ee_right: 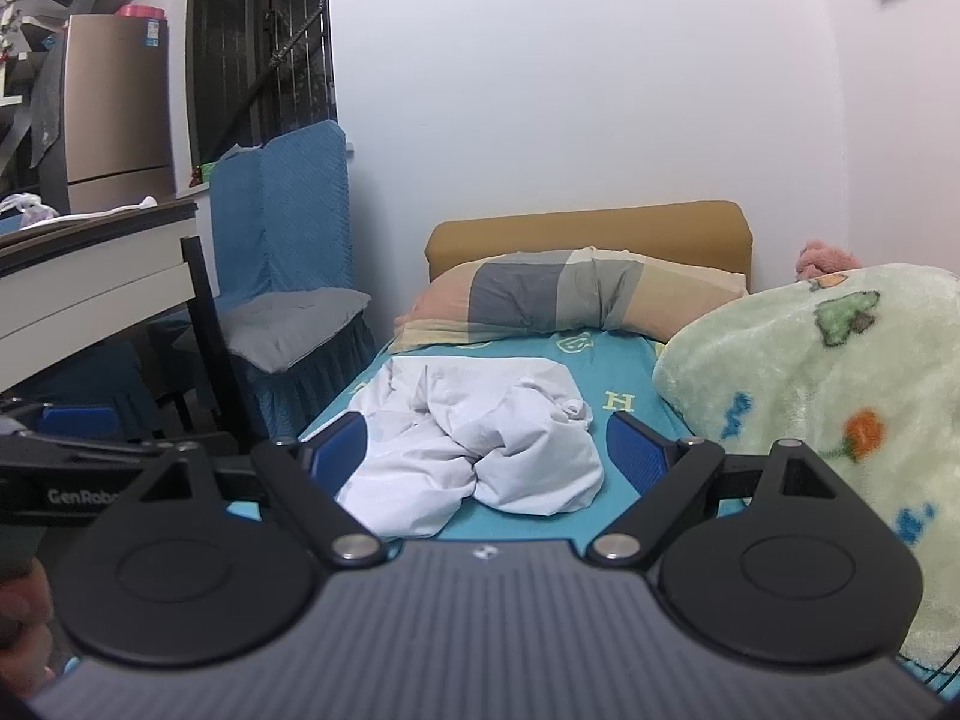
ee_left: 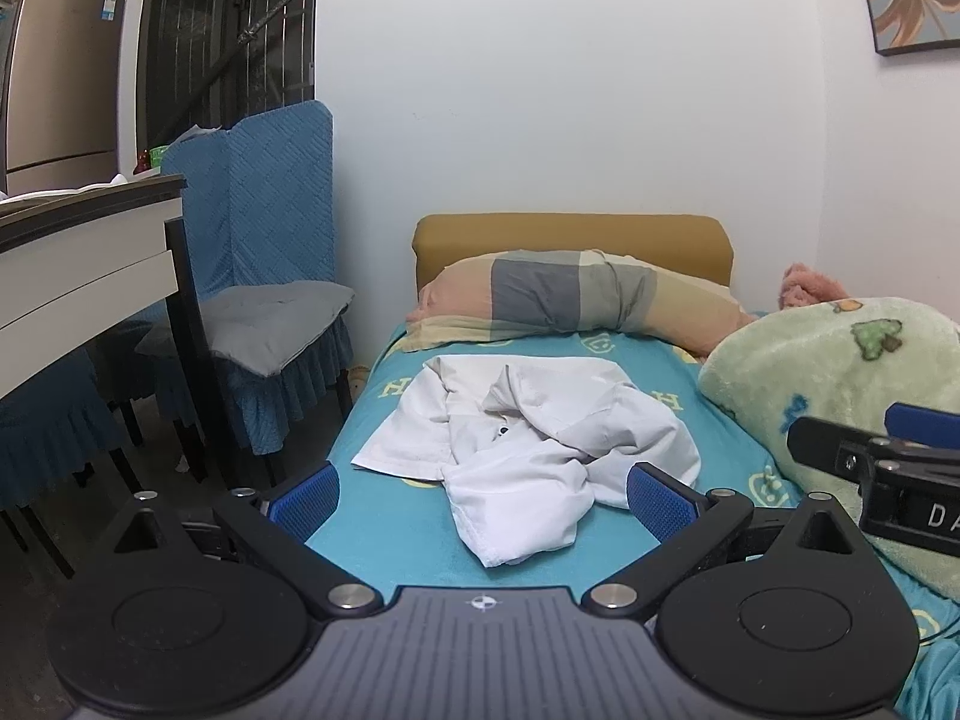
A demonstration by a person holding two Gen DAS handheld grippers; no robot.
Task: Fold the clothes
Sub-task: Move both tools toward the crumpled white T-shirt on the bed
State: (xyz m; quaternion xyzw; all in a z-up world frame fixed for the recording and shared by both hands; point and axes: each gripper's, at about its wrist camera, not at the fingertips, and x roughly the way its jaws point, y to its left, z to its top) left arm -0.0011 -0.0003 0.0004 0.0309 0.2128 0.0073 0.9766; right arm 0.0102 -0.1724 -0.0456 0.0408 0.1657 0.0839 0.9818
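A crumpled white garment (ee_left: 528,444) (ee_right: 480,444) lies bunched in the middle of the teal bed sheet (ee_left: 390,534) (ee_right: 624,384). My left gripper (ee_left: 483,495) is open, its blue pads wide apart, hovering just short of the garment's near edge. My right gripper (ee_right: 487,450) is open too and empty, its pads framing the cloth from the near side without touching it. The right gripper's body shows at the right edge of the left wrist view, and the left gripper's body at the left edge of the right wrist view.
A patchwork pillow (ee_left: 570,300) (ee_right: 570,294) rests against the mustard headboard (ee_left: 570,234). A green fleece blanket (ee_left: 840,384) (ee_right: 810,390) is piled on the bed's right side. Left of the bed stand blue-covered chairs (ee_left: 270,276) and a table (ee_left: 90,252).
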